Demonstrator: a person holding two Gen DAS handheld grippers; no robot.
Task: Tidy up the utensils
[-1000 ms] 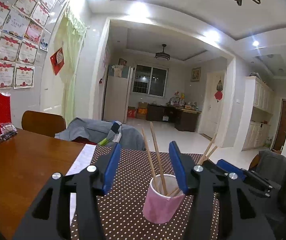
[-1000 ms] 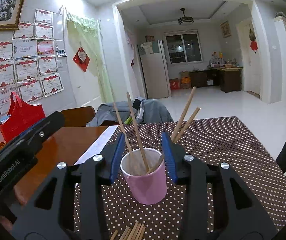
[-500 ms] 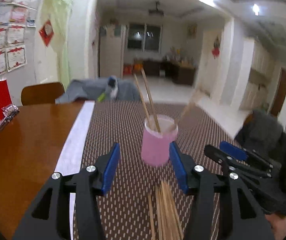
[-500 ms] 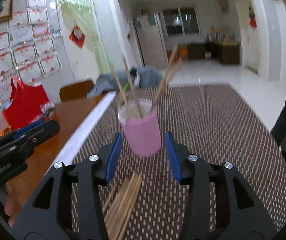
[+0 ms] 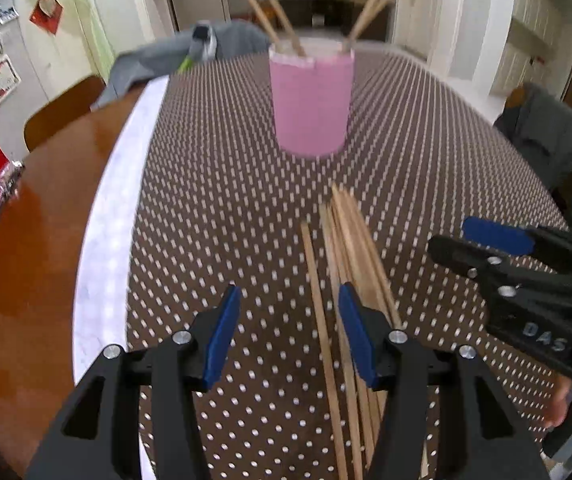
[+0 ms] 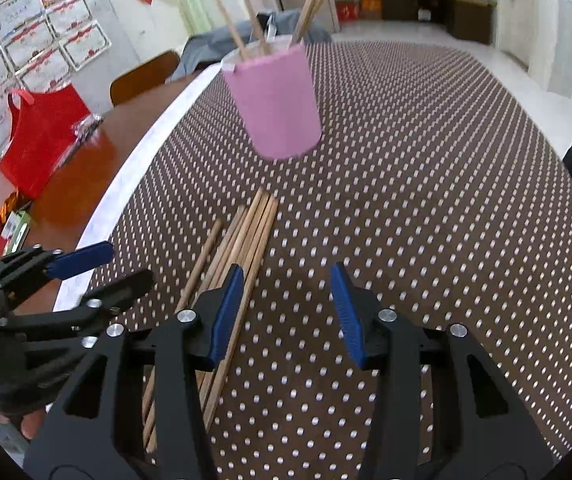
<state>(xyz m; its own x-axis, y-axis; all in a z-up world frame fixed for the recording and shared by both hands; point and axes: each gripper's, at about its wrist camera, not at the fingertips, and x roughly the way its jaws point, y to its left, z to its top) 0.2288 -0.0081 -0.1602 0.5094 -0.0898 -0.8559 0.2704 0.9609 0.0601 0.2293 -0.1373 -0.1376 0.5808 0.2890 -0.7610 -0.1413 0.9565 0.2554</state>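
Note:
A pink cup (image 5: 311,100) stands upright on the brown dotted tablecloth (image 5: 426,140) with several wooden chopsticks (image 5: 261,12) leaning in it; it also shows in the right wrist view (image 6: 273,104). A bundle of loose chopsticks (image 5: 346,256) lies flat on the cloth in front of the cup, also in the right wrist view (image 6: 245,240). My left gripper (image 5: 288,312) is open and empty above the near end of the bundle. My right gripper (image 6: 283,294) is open and empty just right of the bundle.
A white strip (image 5: 117,216) edges the cloth on the left, with bare wooden table (image 5: 25,264) beyond. A red bag (image 6: 41,136) stands at the far left. Chairs with grey clothing (image 5: 189,52) stand behind the table.
Both grippers have pulled back from the cup and tilted down toward the table. The loose chopsticks have come into view between and beside the jaws.

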